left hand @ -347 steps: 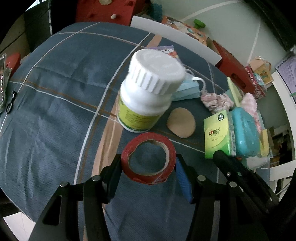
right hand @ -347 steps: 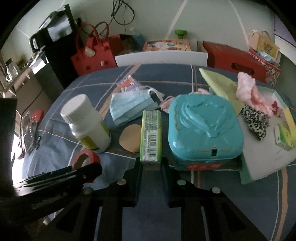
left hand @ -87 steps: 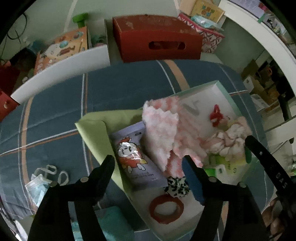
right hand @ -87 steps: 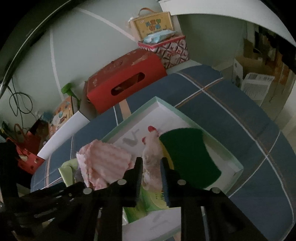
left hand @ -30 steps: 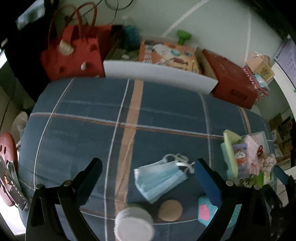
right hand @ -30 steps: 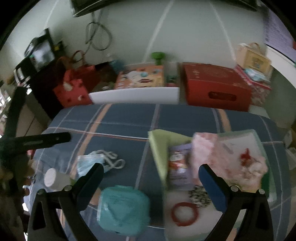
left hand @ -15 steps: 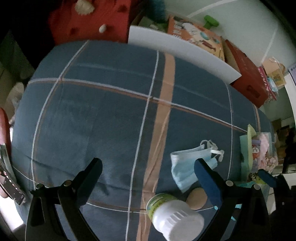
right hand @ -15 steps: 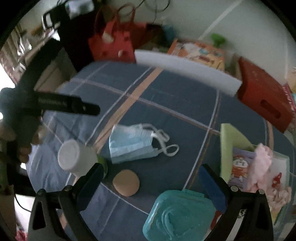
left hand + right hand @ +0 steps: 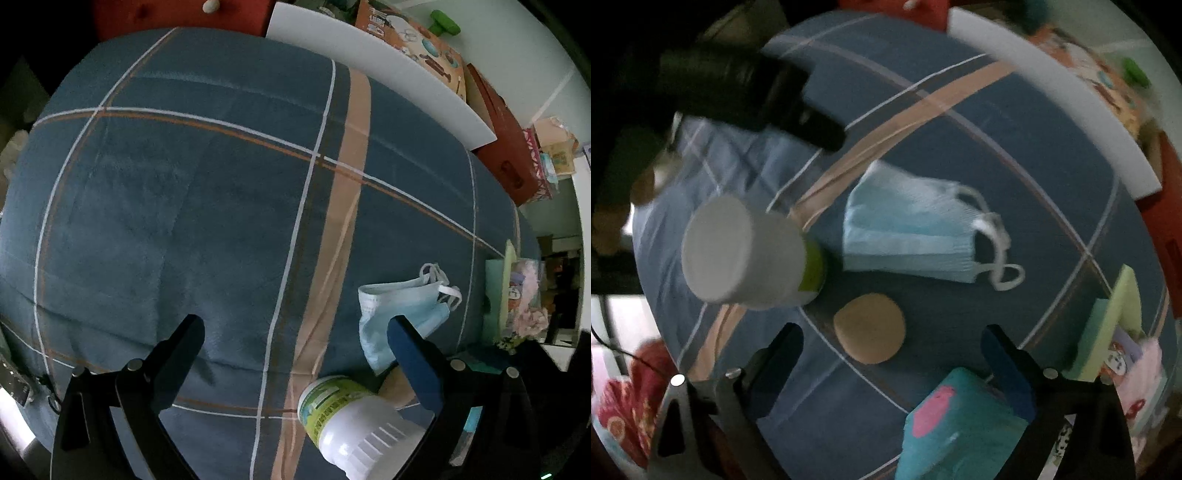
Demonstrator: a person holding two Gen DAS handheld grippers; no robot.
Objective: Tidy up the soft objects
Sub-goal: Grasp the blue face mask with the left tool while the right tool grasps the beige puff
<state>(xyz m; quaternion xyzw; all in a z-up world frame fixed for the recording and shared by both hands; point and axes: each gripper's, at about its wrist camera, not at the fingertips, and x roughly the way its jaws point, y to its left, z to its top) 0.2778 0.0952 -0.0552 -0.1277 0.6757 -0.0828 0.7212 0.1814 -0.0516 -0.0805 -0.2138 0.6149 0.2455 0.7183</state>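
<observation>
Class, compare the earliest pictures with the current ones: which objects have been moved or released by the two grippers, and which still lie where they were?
The left gripper let go of the red tape roll and the right gripper released the green tissue pack; both now hang open and empty. The face mask, tan round pad, white pill bottle and teal box stay on the blue plaid cloth.

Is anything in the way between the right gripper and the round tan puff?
Nothing visible blocks it. The right gripper is open right over the tan puff; the white bottle and blue mask sit off to the sides.
</observation>
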